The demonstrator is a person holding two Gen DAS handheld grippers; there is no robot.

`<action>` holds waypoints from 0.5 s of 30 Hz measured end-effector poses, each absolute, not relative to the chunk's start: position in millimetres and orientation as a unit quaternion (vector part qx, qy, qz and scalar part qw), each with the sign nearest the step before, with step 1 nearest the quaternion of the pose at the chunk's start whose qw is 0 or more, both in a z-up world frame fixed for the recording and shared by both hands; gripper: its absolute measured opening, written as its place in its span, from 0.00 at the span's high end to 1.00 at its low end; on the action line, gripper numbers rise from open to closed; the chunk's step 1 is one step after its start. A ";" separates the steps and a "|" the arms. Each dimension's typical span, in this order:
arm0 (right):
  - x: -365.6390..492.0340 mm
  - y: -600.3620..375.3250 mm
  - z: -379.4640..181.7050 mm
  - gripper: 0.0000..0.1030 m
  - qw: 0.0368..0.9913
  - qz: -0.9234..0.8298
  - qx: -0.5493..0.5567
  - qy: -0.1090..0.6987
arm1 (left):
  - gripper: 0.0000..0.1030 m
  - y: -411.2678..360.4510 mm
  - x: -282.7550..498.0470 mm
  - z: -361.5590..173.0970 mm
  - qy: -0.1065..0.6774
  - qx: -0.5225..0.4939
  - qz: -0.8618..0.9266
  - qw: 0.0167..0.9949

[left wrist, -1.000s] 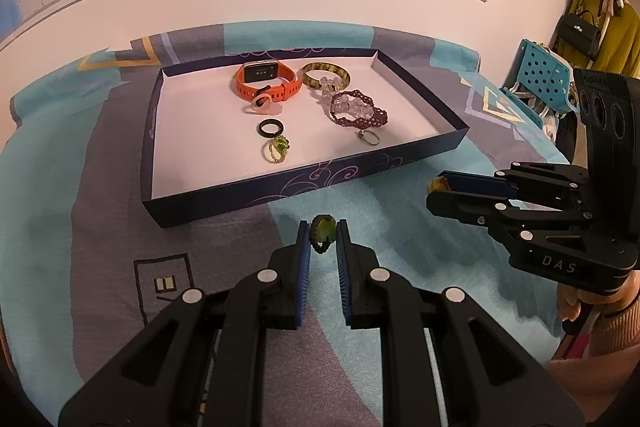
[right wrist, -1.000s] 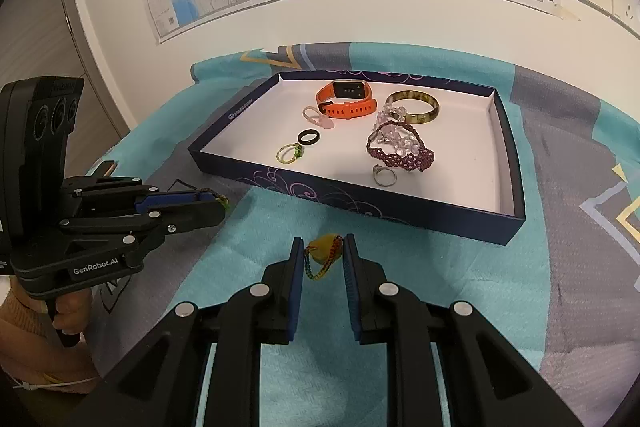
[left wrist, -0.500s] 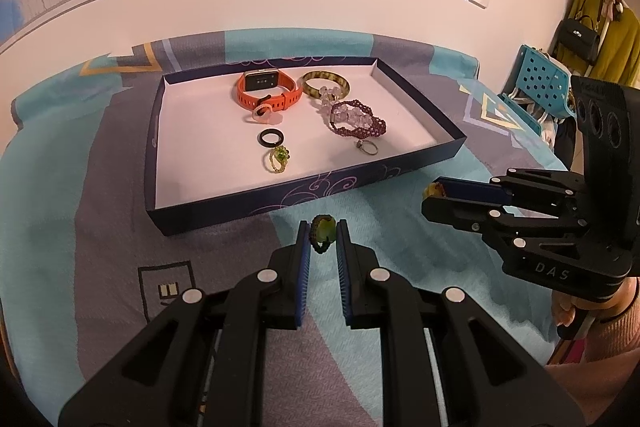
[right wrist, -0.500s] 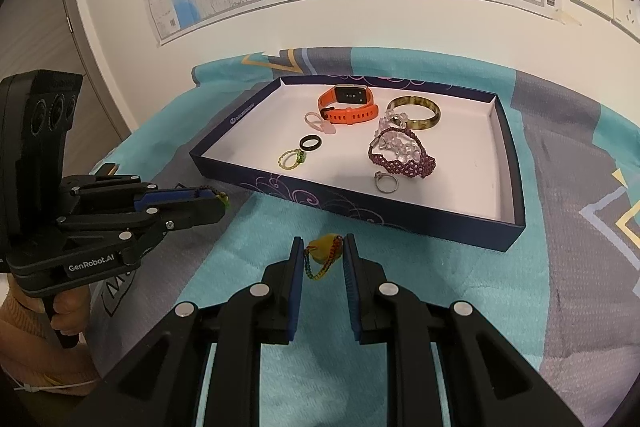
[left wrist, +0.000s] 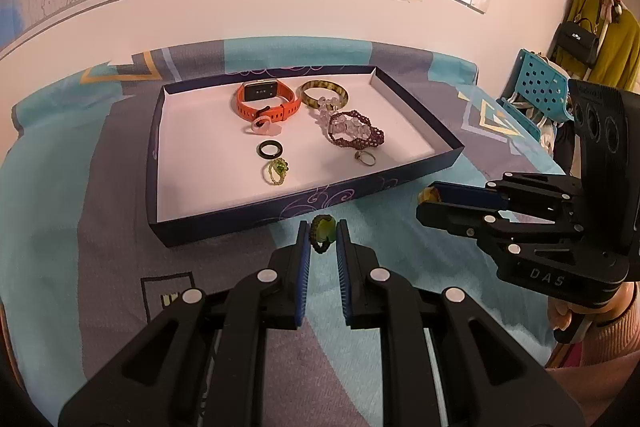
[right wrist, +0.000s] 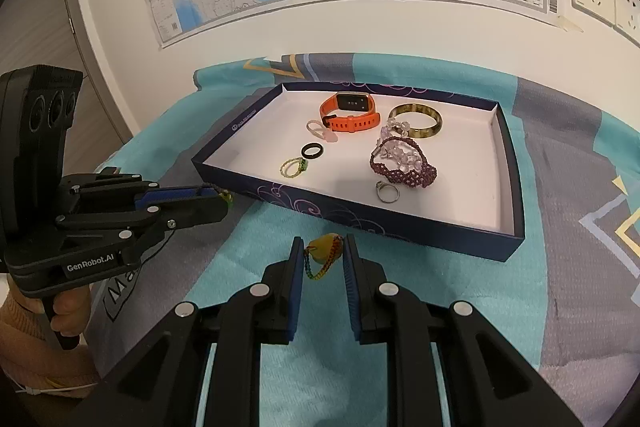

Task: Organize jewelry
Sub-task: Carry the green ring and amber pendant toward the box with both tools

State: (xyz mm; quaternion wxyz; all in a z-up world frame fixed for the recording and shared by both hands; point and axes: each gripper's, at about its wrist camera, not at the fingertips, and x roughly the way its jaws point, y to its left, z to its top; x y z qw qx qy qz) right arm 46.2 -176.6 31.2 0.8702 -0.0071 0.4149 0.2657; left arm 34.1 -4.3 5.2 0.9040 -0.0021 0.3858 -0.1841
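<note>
Carrying two small pieces: left gripper [left wrist: 324,233] jaws pinch green bead ring [left wrist: 323,229], right gripper [right wrist: 320,251] jaws pinch yellow bead charm [right wrist: 325,250], both short of tray [right wrist: 360,217] near wall. Thin grip; tilt and either slips onto cloth. Watch your grippers colliding.

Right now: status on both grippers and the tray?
Left gripper shut on green beaded ring. Right gripper shut on yellow beaded ring. Both short of tray, which already holds jewelry. Nothing between them and it.
</note>
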 end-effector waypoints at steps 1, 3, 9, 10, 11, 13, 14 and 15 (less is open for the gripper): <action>46.2 -176.6 31.2 0.83 0.870 0.265 -0.006 0.415 | 0.87 -4.1 34.6 5.7 0.386 -0.003 -0.184 0.904; 46.3 -176.3 31.3 0.83 0.871 0.265 -0.007 0.414 | 0.87 -4.0 35.8 7.2 0.384 -0.003 -0.183 0.905; 46.9 -176.0 31.3 0.83 0.871 0.265 -0.007 0.414 | 0.87 -3.3 37.1 10.3 0.380 -0.004 -0.182 0.907; 47.5 -176.3 31.7 0.83 0.871 0.264 -0.007 0.414 | 0.87 -3.0 37.2 10.7 0.380 -0.004 -0.181 0.907; 48.2 -176.6 32.1 0.83 0.871 0.265 -0.006 0.414 | 0.87 -2.6 37.9 11.0 0.379 -0.004 -0.181 0.907; 49.2 -176.8 33.2 0.83 0.872 0.264 -0.006 0.413 | 0.87 -2.5 38.5 11.4 0.379 -0.005 -0.181 0.908; 49.8 -176.8 33.6 0.83 0.872 0.265 -0.005 0.413 | 0.87 -2.7 38.8 11.6 0.378 -0.005 -0.181 0.908; 50.3 -177.1 34.0 0.83 0.872 0.265 -0.005 0.412 | 0.87 -3.0 39.0 11.8 0.378 -0.005 -0.181 0.908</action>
